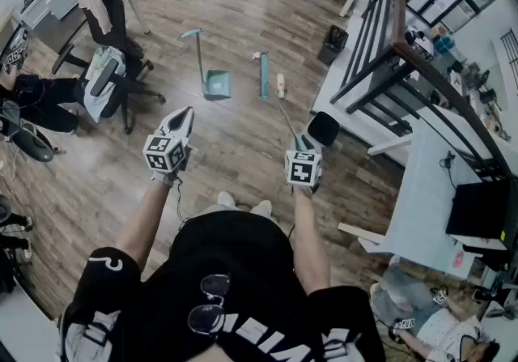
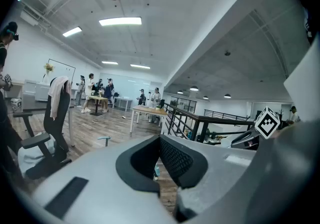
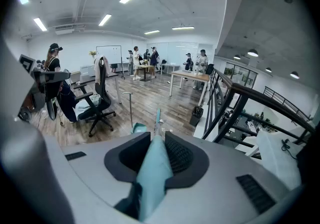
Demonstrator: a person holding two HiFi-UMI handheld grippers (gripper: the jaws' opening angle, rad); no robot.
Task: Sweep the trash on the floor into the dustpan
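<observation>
Teal broom handle (image 3: 150, 180) sits clamped in our right gripper (image 3: 156, 154). It is a light, stiff pole, best held high. Its head rests at twelve o'clock beside pale trash (image 1: 281, 85), perhaps a wrapper. Our dustpan (image 1: 216, 83) stands at eleven o'clock. Our left gripper (image 2: 158, 160) hangs parted, holding nothing.

The head view looks steeply down onto the floor (image 1: 235, 138) ahead of the fingers (image 1: 183, 119). Each gripper view sits close behind its own fingers, facing level across the room; all share the office chair (image 1: 113, 69) left of them.
</observation>
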